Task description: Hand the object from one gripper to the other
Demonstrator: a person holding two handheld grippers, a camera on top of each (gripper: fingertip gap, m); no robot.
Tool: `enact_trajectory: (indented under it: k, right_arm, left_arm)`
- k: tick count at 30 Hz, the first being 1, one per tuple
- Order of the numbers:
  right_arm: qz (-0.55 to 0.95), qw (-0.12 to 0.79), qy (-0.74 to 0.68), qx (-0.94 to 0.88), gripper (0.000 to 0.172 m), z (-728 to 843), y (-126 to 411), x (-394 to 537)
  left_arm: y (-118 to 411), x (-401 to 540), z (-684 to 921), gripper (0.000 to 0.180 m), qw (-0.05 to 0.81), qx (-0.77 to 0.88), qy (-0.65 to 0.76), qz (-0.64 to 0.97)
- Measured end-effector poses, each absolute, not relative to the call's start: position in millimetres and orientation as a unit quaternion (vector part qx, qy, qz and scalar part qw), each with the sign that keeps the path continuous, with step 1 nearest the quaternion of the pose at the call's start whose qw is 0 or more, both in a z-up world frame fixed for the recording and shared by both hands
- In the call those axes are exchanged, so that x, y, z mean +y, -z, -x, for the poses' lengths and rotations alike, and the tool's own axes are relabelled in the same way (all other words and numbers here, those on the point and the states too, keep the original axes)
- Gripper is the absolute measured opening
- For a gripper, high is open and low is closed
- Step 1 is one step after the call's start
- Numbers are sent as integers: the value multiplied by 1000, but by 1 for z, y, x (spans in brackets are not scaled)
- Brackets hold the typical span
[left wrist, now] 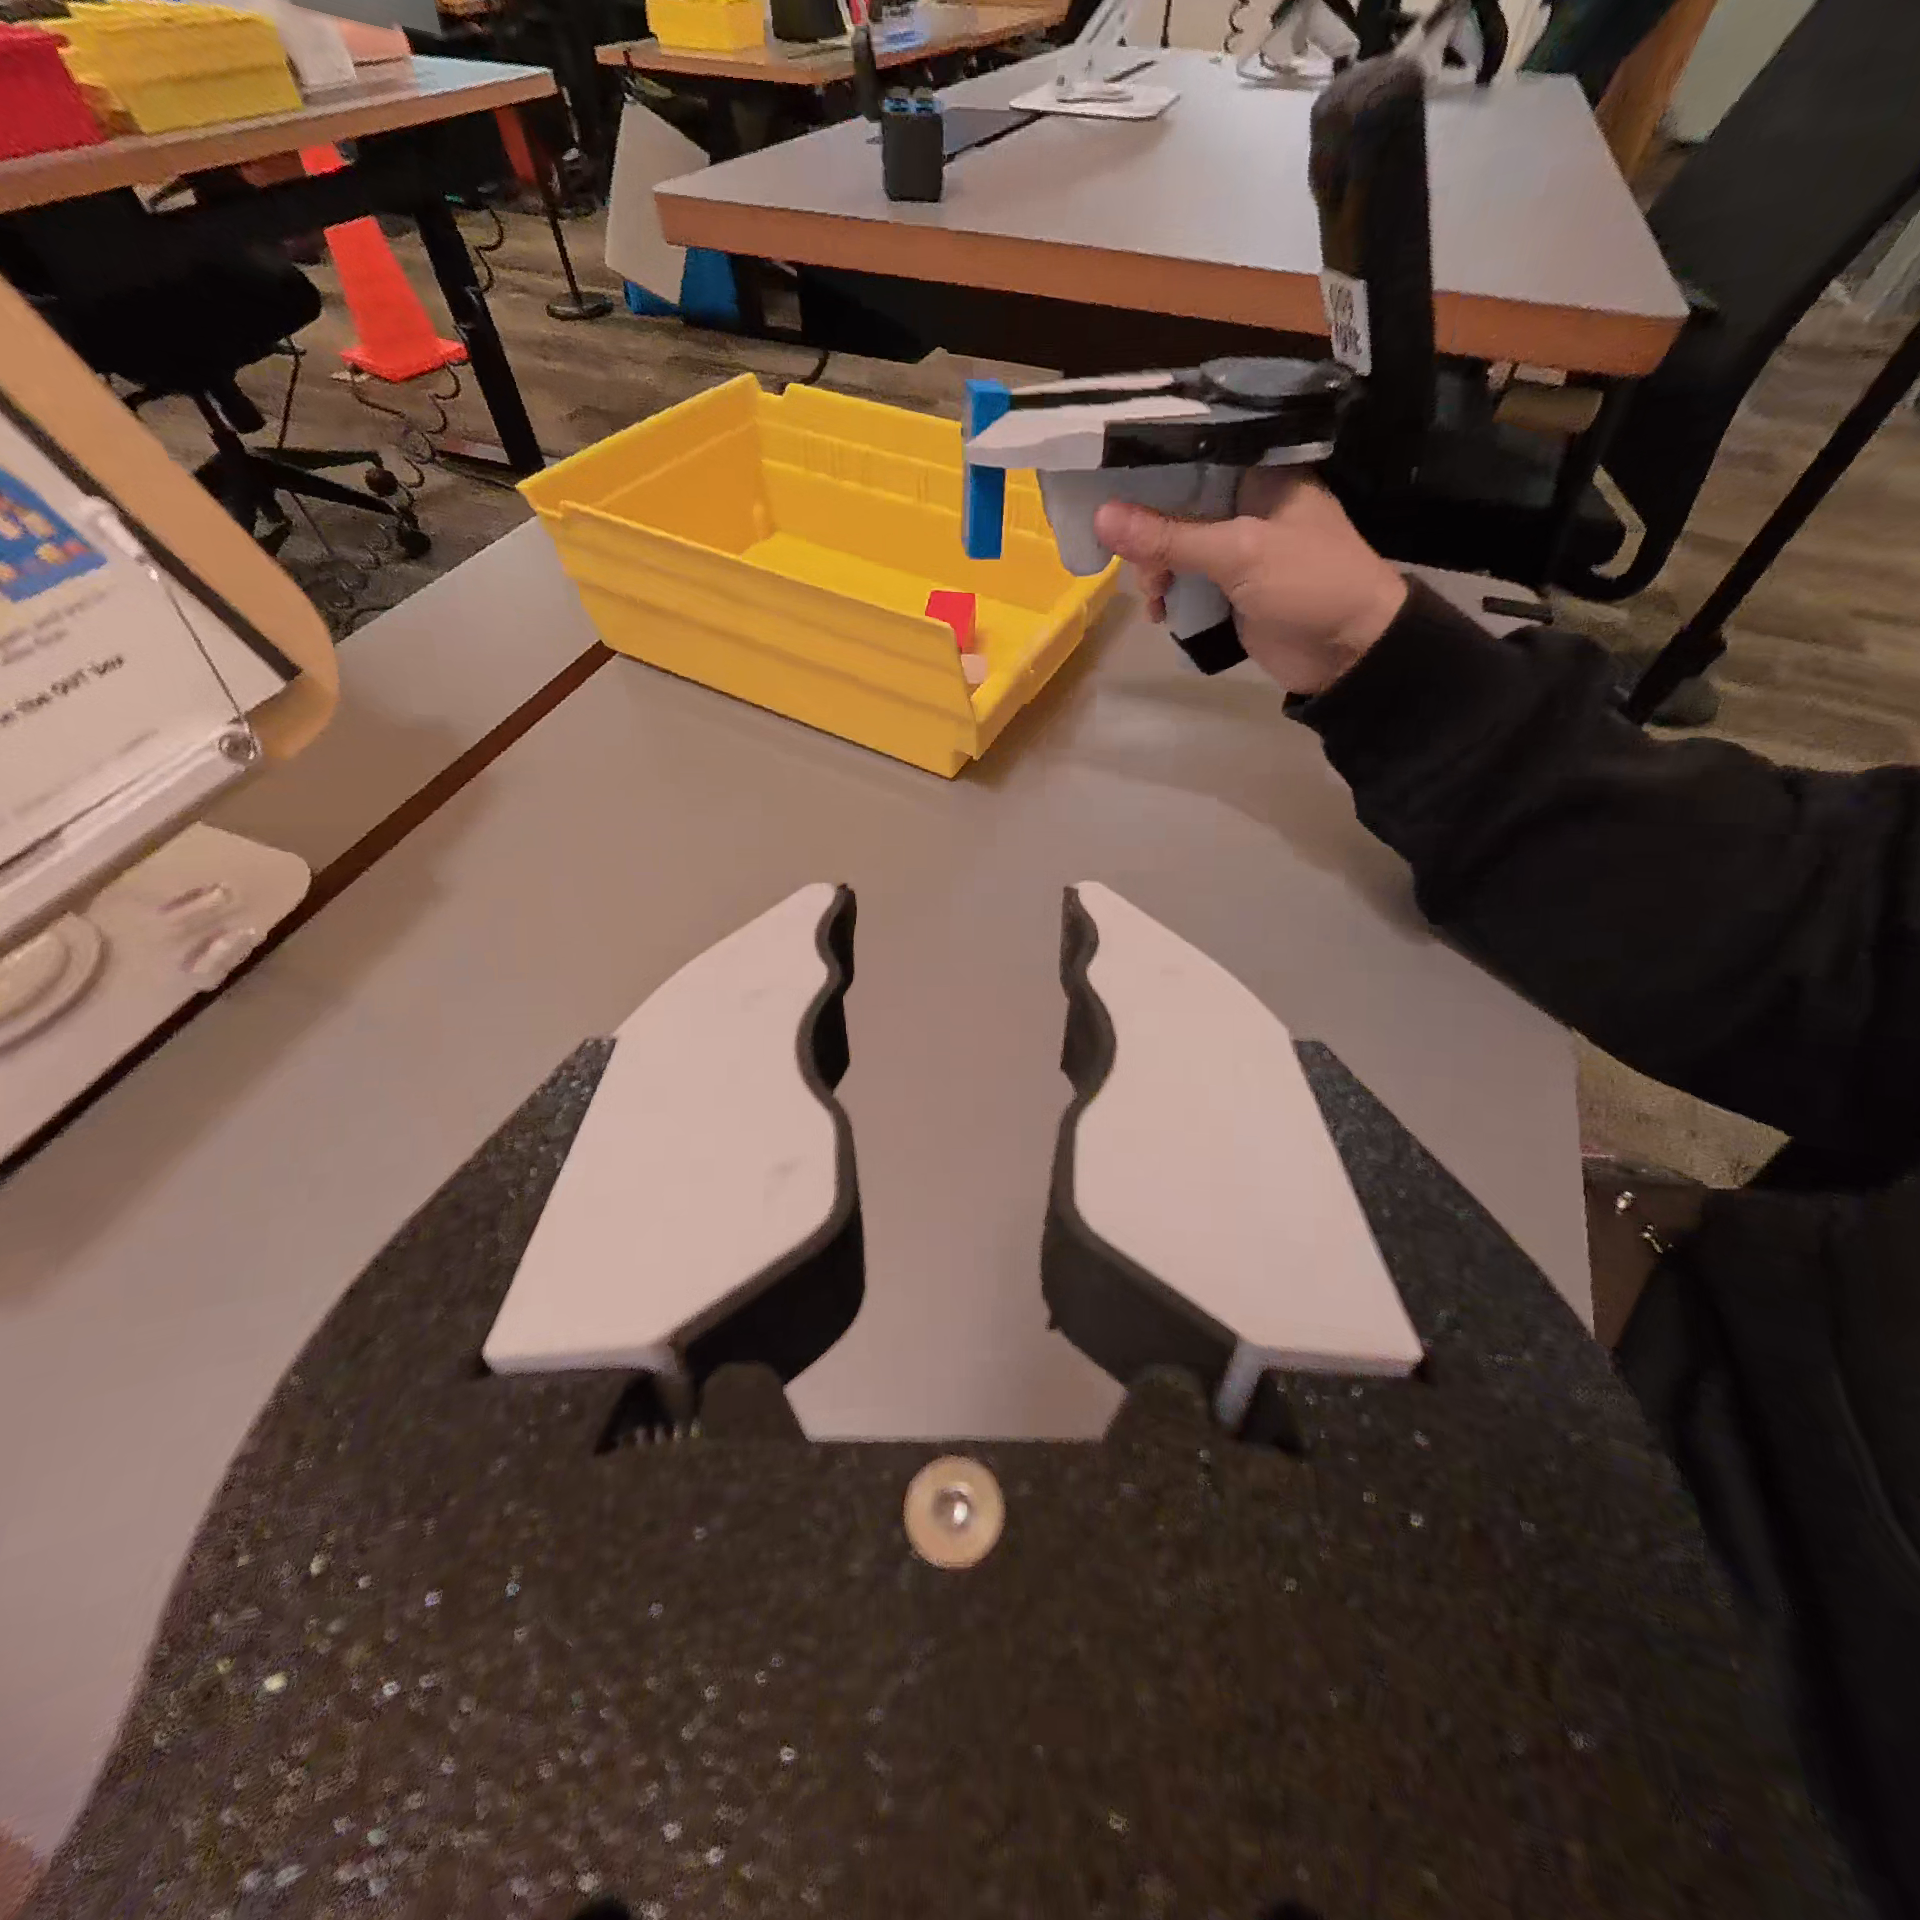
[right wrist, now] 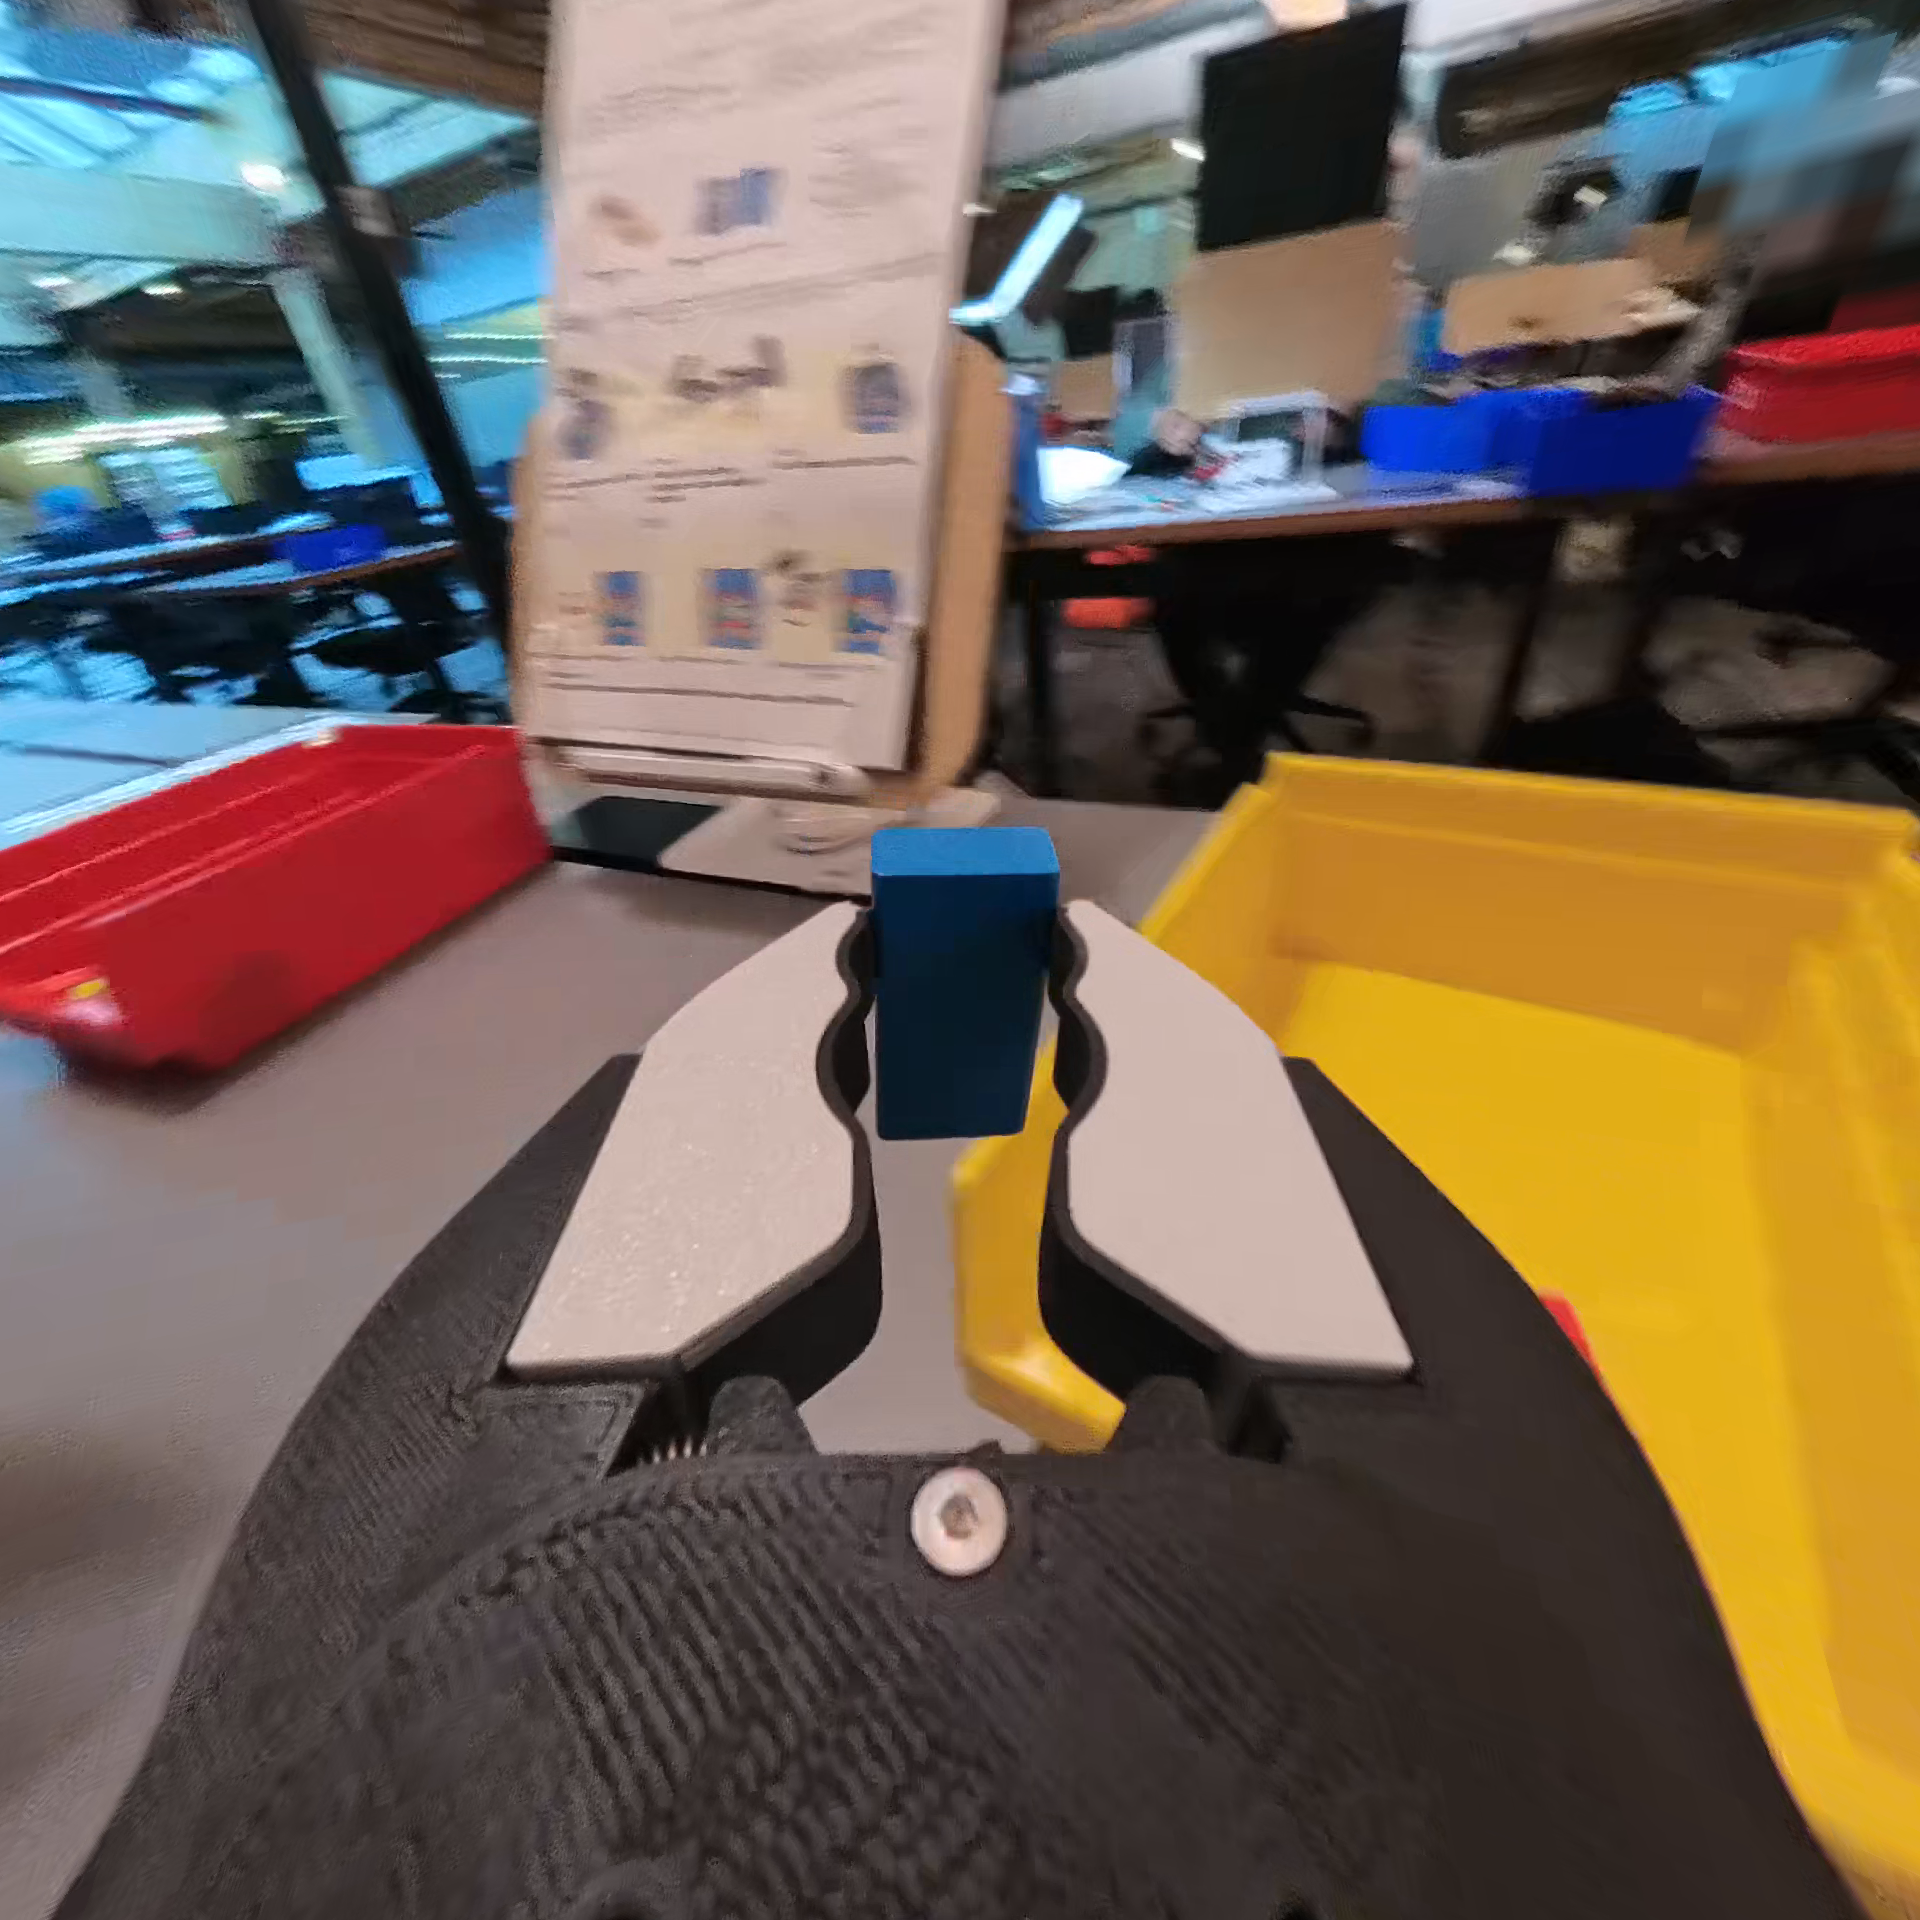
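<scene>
My right gripper (right wrist: 958, 914) is shut on a blue block (right wrist: 958, 987), held upright between both pads. The left wrist view shows the same: the right gripper (left wrist: 987, 421), held by a hand, grips the blue block (left wrist: 984, 488) in the air over the yellow bin (left wrist: 769, 613). My left gripper (left wrist: 958, 904) is open with nothing between its pads, low over the grey table (left wrist: 623, 831), well short of the block.
The yellow bin (right wrist: 1558, 1039) holds a red block (left wrist: 951, 613). A red tray (right wrist: 260, 862) lies on the left in the right wrist view. A standing instruction sheet (right wrist: 748, 416) is behind the block. A dark-sleeved arm (left wrist: 1558, 810) crosses from the right. Left tips to right tips: about 25 cm.
</scene>
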State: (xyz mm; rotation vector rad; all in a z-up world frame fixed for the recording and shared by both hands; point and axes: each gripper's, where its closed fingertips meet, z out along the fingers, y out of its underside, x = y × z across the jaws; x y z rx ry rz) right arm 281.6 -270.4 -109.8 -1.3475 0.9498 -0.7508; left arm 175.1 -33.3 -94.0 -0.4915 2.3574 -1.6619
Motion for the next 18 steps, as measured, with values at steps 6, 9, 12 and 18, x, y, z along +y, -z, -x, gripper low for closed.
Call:
enact_trajectory:
  k: [6,9,12,18]
  right_arm:
    - [598,534,342,489,32,-307,171,-304]
    - [619,500,348,496,32,-314,191,-300]
    - [630,480,345,503,32,-317,201,-296]
    - [612,498,325,522,49,-319,204,-294]
  left_arm:
    - [112,-14,-172,33,83,781,582,210]
    - [120,-5,-170,33,82,781,577,223]
    - [123,5,-168,33,87,783,572,230]
    - [122,36,-177,34,114,759,579,277]
